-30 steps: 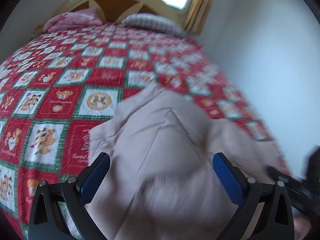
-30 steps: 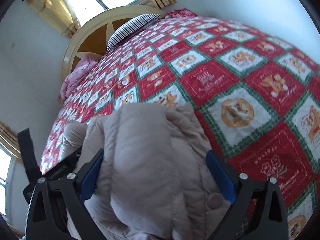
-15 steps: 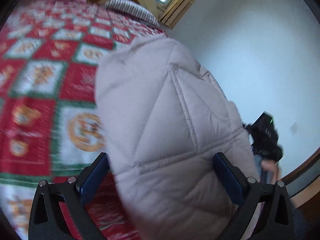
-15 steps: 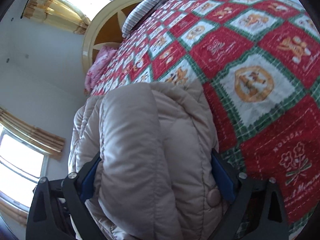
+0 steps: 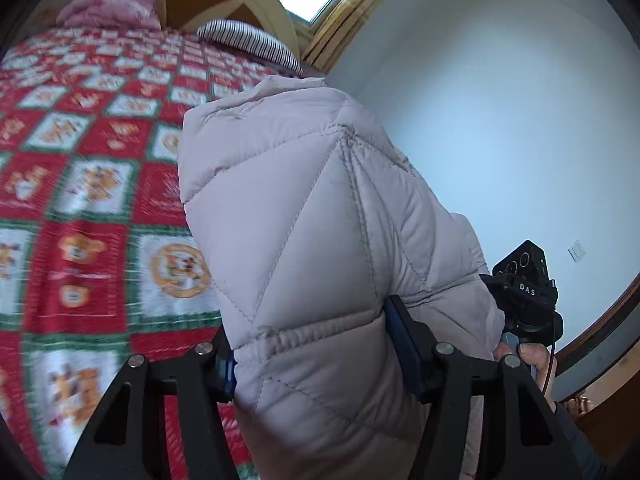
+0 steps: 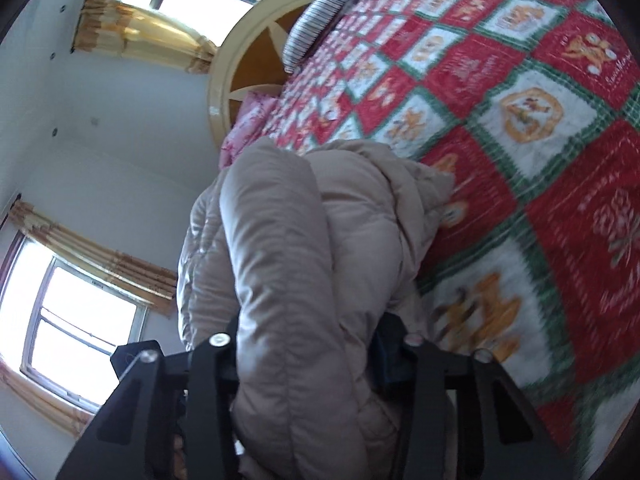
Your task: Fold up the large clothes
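Observation:
A puffy pale beige quilted jacket (image 5: 304, 216) is bunched and held up off the bed. My left gripper (image 5: 310, 354) is shut on its thick folded edge. In the right wrist view the same jacket (image 6: 304, 264) hangs in rolls between the fingers, and my right gripper (image 6: 306, 350) is shut on it. The right gripper's body and the hand holding it show past the jacket in the left wrist view (image 5: 524, 300). The jacket hides most of both grippers' pads.
A bed with a red, white and green teddy-bear quilt (image 5: 80, 200) lies below, also in the right wrist view (image 6: 540, 140). A striped pillow (image 5: 248, 44), a pink pillow (image 5: 108, 10) and a cream headboard (image 6: 240, 64) are at its far end. A white wall (image 5: 500, 120) is on the right.
Both grippers have closed from wide open onto the jacket. The jacket has been lifted off the quilt, and both views have tilted up toward the walls and windows.

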Action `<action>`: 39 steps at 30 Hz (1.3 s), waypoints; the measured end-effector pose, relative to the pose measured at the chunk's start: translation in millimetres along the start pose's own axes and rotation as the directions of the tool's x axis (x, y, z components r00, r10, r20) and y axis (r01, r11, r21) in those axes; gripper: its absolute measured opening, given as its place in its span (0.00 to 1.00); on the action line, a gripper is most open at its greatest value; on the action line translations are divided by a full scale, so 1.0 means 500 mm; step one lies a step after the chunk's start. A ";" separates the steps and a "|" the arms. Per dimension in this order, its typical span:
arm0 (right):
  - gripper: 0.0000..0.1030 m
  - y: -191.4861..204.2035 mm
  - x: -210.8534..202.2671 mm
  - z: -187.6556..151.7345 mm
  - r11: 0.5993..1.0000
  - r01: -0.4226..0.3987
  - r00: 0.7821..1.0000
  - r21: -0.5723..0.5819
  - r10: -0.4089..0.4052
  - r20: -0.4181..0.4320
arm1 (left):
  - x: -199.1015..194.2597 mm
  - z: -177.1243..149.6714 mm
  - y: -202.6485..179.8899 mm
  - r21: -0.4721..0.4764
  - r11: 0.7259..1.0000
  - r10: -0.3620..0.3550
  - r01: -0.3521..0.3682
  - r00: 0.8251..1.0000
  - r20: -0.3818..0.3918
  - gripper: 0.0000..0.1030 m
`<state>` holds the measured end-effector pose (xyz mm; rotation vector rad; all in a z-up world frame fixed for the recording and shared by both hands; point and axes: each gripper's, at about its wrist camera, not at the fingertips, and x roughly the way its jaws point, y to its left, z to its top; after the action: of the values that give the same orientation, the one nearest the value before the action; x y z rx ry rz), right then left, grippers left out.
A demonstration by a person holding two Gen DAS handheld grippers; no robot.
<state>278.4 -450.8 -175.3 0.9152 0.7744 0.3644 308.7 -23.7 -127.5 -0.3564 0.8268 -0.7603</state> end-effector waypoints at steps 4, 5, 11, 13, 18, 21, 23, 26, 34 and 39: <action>0.35 0.069 0.011 -0.033 0.998 -0.033 0.999 -0.048 0.032 -0.017 | -0.093 -0.012 0.001 0.012 1.000 0.004 -0.005 0.999 0.053 0.59; 0.35 0.081 0.015 -0.038 0.998 -0.040 0.999 -0.057 0.039 -0.022 | -0.119 -0.015 0.004 0.012 1.000 0.010 -0.011 0.998 0.069 0.59; 0.34 0.180 0.094 -0.081 0.988 -0.116 0.991 -0.106 0.107 -0.086 | -0.249 -0.011 0.037 0.000 0.998 0.060 -0.060 0.986 0.157 0.58; 0.33 0.208 0.127 -0.097 0.983 -0.143 0.985 -0.117 0.130 -0.113 | -0.299 -0.012 0.053 0.001 0.996 0.085 -0.087 0.978 0.189 0.58; 0.33 0.299 0.233 -0.131 0.964 -0.232 0.961 -0.132 0.206 -0.184 | -0.402 -0.018 0.107 -0.016 0.988 0.154 -0.155 0.958 0.244 0.58; 0.33 0.347 0.301 -0.146 0.952 -0.270 0.945 -0.143 0.234 -0.228 | -0.452 -0.022 0.143 -0.035 0.977 0.212 -0.210 0.940 0.267 0.58; 0.33 0.380 0.346 -0.163 0.945 -0.293 0.933 -0.147 0.249 -0.260 | -0.481 -0.028 0.175 -0.059 0.968 0.250 -0.244 0.928 0.276 0.58; 0.33 0.426 0.419 -0.188 0.935 -0.317 0.914 -0.157 0.258 -0.312 | -0.518 -0.044 0.219 -0.092 0.951 0.308 -0.294 0.908 0.284 0.58; 0.33 0.506 0.586 -0.283 0.926 -0.339 0.870 -0.166 0.241 -0.431 | -0.580 -0.108 0.365 -0.225 0.900 0.424 -0.374 0.870 0.249 0.58; 0.34 0.499 0.670 -0.320 0.938 -0.319 0.851 -0.134 0.221 -0.477 | -0.581 -0.150 0.417 -0.295 0.880 0.444 -0.373 0.867 0.227 0.69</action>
<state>396.9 -19.8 -178.4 0.7452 1.0152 0.9213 220.5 330.9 -138.8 -0.4772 0.6853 -0.1952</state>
